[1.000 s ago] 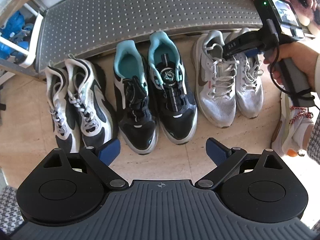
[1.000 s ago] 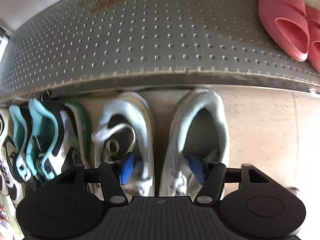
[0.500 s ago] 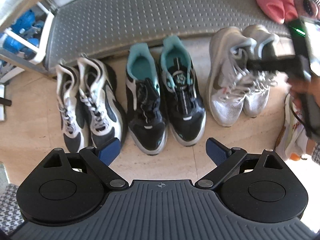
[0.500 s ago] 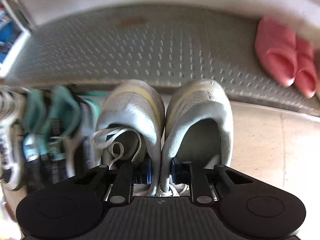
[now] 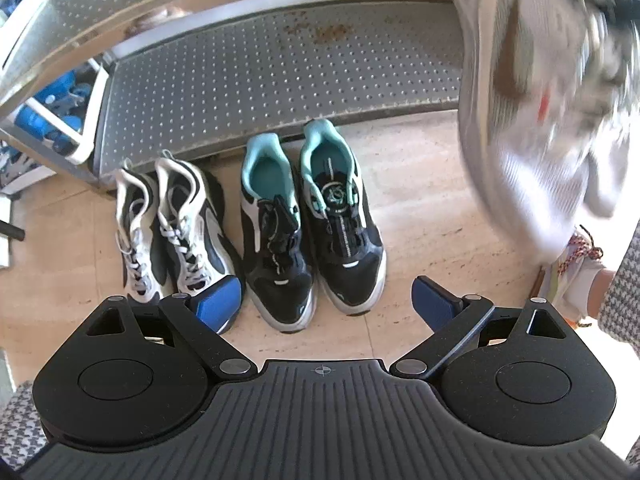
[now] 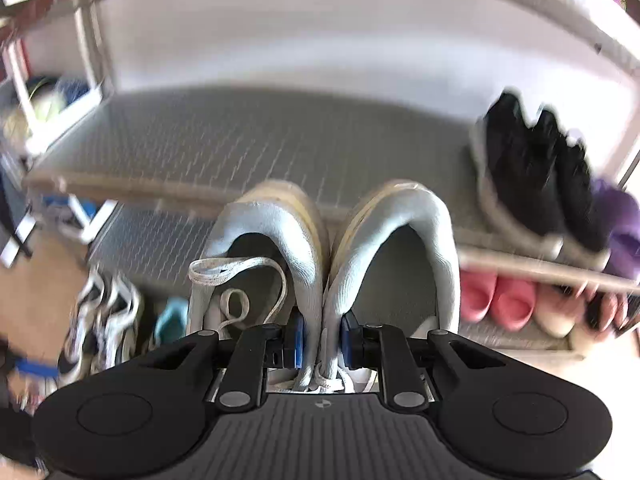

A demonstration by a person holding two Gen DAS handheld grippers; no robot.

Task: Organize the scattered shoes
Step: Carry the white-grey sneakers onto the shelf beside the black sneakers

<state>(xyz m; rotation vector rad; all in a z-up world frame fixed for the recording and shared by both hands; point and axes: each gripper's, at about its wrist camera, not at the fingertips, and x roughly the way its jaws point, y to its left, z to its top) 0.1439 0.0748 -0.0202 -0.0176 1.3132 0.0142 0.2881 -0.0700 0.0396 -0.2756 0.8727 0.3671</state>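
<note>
above the floor, rt side: grey pair (image 6: 328, 248), inner collars pinched together by right hand-held gripper (image 6: 322, 340); was on floor w/ the row a sec ago, now lifted, level w/ shelf (image 6: 240, 148). left hand-held gripper (image 5: 324, 304) wide, empty, over teal pair (image 5: 312, 220) & white pair (image 5: 172, 224). likely next: shelve the greys.

We see a grey perforated metal shelf (image 5: 280, 76) running along the beige stone-tiled floor (image 5: 424, 216). To its left stands a white frame (image 5: 86, 120) with blurred blue objects (image 5: 56, 108) behind it. A houndstooth-patterned sleeve (image 5: 624, 288) shows at the right edge.
</note>
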